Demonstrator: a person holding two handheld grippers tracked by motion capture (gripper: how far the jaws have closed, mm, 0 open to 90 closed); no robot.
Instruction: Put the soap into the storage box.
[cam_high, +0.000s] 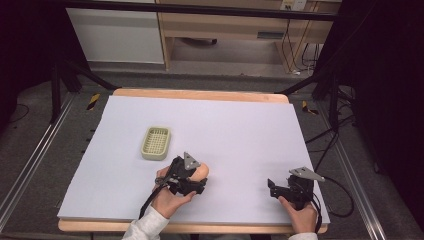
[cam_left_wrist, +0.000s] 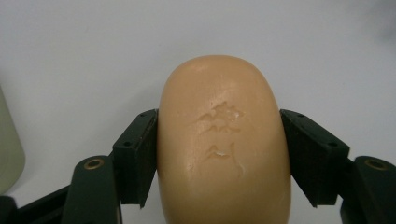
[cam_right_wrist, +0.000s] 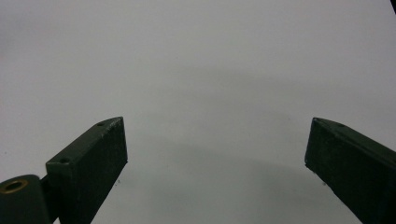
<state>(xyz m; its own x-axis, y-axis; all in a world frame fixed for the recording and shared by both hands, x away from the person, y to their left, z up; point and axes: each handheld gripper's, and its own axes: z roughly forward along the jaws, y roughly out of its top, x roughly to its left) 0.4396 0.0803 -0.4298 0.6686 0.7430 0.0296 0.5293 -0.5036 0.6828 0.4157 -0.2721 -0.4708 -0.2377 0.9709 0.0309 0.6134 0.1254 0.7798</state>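
With the left gripper (cam_left_wrist: 219, 154) clamping the soap bar (cam_left_wrist: 223, 140), transfer to the soap dish (cam_high: 156, 142) at centre-left likely follows; right gripper (cam_right_wrist: 215, 154) jaws stand open, empty.

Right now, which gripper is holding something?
The left gripper: its jaws squeeze the peach soap bar. The right gripper is open over the white table sheet.

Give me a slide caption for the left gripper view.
Left tongs clamp a peach-coloured bar of soap by its sides above the white table cover.
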